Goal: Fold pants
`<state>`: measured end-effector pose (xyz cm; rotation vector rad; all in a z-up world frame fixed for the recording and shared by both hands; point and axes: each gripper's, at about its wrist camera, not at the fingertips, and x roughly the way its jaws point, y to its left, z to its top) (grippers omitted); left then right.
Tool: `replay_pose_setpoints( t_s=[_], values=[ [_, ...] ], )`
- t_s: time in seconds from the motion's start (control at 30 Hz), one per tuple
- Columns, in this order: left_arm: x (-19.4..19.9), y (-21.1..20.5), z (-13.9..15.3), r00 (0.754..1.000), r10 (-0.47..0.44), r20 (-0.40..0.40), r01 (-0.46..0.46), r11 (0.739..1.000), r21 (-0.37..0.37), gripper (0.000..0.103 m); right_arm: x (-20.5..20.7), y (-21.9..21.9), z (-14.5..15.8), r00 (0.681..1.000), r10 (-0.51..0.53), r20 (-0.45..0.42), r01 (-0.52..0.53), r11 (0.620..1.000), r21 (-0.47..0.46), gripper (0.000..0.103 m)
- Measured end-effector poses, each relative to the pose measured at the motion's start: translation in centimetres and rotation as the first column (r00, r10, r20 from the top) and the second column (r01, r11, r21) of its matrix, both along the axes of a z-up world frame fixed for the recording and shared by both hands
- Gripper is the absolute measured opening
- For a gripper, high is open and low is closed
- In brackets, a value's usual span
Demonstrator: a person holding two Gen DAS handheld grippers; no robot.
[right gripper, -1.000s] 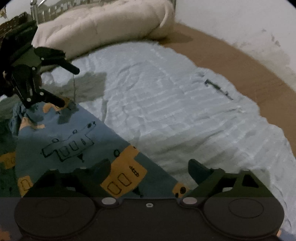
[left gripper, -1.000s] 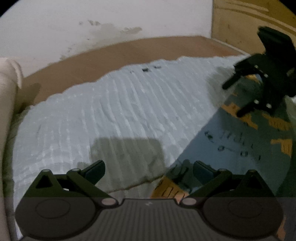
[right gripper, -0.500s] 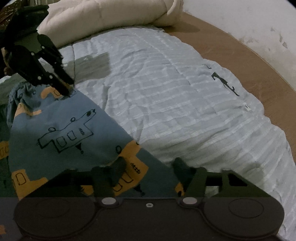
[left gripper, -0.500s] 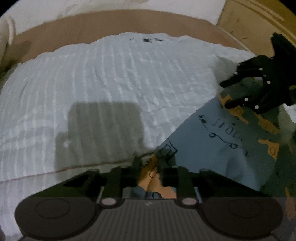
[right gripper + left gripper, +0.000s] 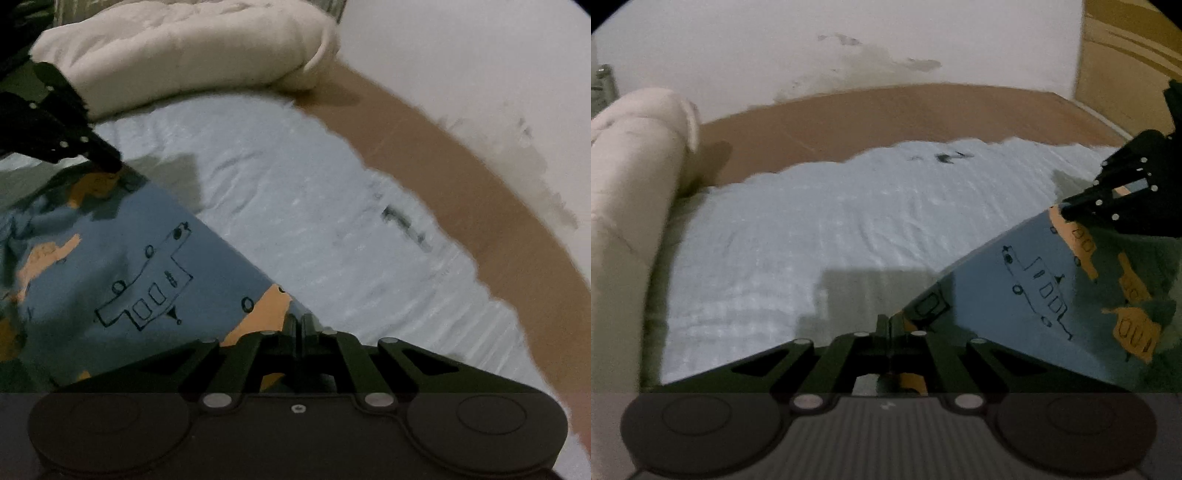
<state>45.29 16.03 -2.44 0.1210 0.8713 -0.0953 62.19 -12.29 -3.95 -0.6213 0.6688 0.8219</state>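
Observation:
The pants [image 5: 1015,280] are blue with orange vehicle prints and black line drawings, and their edge is stretched taut above a pale blue bedspread [image 5: 820,236]. My left gripper [image 5: 888,323] is shut on one end of that edge. My right gripper [image 5: 297,321] is shut on the other end, where the pants [image 5: 122,266] run back to the left. Each gripper shows in the other's view: the right gripper [image 5: 1067,210] at right, the left gripper [image 5: 109,162] at upper left. The rest of the pants hangs in dark folds below.
A rolled cream duvet [image 5: 192,48] lies at the head of the bed and shows at the left of the left wrist view [image 5: 631,177]. A brown bed frame edge [image 5: 905,110] and a stained white wall [image 5: 849,48] lie beyond. A wooden panel [image 5: 1130,55] stands at right.
Both grippers have closed on the edge of the pants and lifted it off the bedspread, pulling it taut between them. A second ago both were open above the cloth.

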Motion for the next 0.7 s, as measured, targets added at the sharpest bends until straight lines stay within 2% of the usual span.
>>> replay_pose_setpoints(
  t_s=[0.2, 0.3, 0.47, 0.6, 0.7],
  values=[
    [1.1, 1.0, -2.6, 0.997, 0.041, -0.062, -0.043, 0.999, -0.032, 0.0, 1.8, 1.7, -2.4, 0.999, -0.016, -0.034, 0.015, 0.999, -0.033, 0.001],
    [1.0, 1.2, -2.9, 0.997, 0.045, -0.056, -0.048, 0.997, -0.056, 0.0, 1.3, 1.1, -2.5, 0.999, -0.026, -0.037, 0.025, 1.0, -0.013, 0.001],
    [-0.2, 1.0, -1.2, 0.999, 0.043, 0.012, -0.042, 0.996, -0.078, 0.0, -0.4, -0.1, -0.5, 0.999, -0.042, 0.007, 0.042, 0.998, 0.047, 0.0],
    [-2.2, 0.5, 1.2, 0.996, 0.037, 0.083, -0.03, 0.997, -0.076, 0.0, -3.7, -1.8, 1.7, 0.997, -0.06, 0.057, 0.054, 0.993, 0.101, 0.0],
    [-4.6, -0.7, 3.2, 0.988, 0.029, 0.149, -0.023, 0.999, -0.037, 0.0, -7.2, -3.4, 3.5, 0.993, -0.075, 0.093, 0.062, 0.989, 0.136, 0.0]
  ],
)
